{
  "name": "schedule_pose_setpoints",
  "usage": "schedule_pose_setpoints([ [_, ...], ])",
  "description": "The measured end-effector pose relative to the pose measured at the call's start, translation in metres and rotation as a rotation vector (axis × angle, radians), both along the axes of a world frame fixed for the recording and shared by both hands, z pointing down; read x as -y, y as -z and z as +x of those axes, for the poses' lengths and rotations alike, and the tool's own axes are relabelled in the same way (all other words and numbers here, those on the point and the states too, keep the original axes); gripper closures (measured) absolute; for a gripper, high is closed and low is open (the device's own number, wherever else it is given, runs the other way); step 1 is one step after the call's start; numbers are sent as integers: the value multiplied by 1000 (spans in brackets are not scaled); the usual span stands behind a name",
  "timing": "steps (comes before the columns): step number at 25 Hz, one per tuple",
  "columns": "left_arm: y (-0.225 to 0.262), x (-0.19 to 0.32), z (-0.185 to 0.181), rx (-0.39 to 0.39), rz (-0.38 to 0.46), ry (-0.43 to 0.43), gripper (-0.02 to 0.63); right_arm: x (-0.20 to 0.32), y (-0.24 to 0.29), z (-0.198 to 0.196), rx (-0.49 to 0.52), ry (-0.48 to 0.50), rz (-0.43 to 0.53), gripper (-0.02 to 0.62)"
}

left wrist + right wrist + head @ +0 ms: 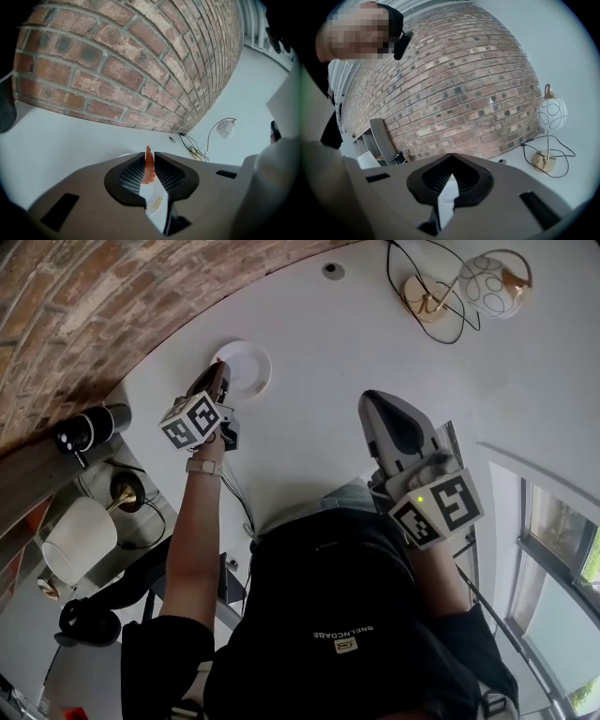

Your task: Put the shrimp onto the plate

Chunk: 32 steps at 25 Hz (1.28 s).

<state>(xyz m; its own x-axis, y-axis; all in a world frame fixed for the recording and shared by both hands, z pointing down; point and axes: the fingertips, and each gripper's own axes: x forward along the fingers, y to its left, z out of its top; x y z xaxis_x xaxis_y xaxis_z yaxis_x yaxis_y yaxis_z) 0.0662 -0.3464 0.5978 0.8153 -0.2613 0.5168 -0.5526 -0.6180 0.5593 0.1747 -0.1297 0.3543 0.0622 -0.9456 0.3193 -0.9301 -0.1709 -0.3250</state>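
Head view: left gripper was held out over the white bench, with its tip overlapping the left edge of the small round white plate. Left gripper view: its fingers were clenched on the orange-red shrimp. The body was pinched between the ribbed pads and the thin tail end stuck out past the fingertips. The shrimp was thus held in the left gripper at the plate's rim. Whether it touched the plate could not be told.

The right gripper was held nearer the person, well apart from the plate and off to its right. Right gripper view: its fingers were closed tip to tip, with nothing gripped between them. A pale wedge was seen in the slit below the tips; what it was could not be made out.

The left marker cube was seen just above the person's wrist, and the right marker cube at the rear of the right gripper.

Surroundings: a red-brown brick wall ran along the bench's left side. A table lamp with gold base and white ring-patterned globe shade was seen at the far right of the bench, upright in the right gripper view. A black cable was looped round its base. A small round grey grommet was set in the bench between plate and lamp. The person's black shirt filled the lower part of the head view.
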Motion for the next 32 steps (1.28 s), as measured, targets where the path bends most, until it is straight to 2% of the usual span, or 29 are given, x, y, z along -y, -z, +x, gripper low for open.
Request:
schedule_pose_setpoints([
  [12, -39, 6, 13, 66, -22, -11, 541, 4, -15, 11, 18, -14, -39, 594],
  [25, -69, 12, 16, 195, 2, -36, 541, -1, -28, 21, 41, -35, -67, 594],
  [32, -75, 7, 21, 260, 20, -98, 541, -1, -30, 24, 44, -38, -68, 594],
])
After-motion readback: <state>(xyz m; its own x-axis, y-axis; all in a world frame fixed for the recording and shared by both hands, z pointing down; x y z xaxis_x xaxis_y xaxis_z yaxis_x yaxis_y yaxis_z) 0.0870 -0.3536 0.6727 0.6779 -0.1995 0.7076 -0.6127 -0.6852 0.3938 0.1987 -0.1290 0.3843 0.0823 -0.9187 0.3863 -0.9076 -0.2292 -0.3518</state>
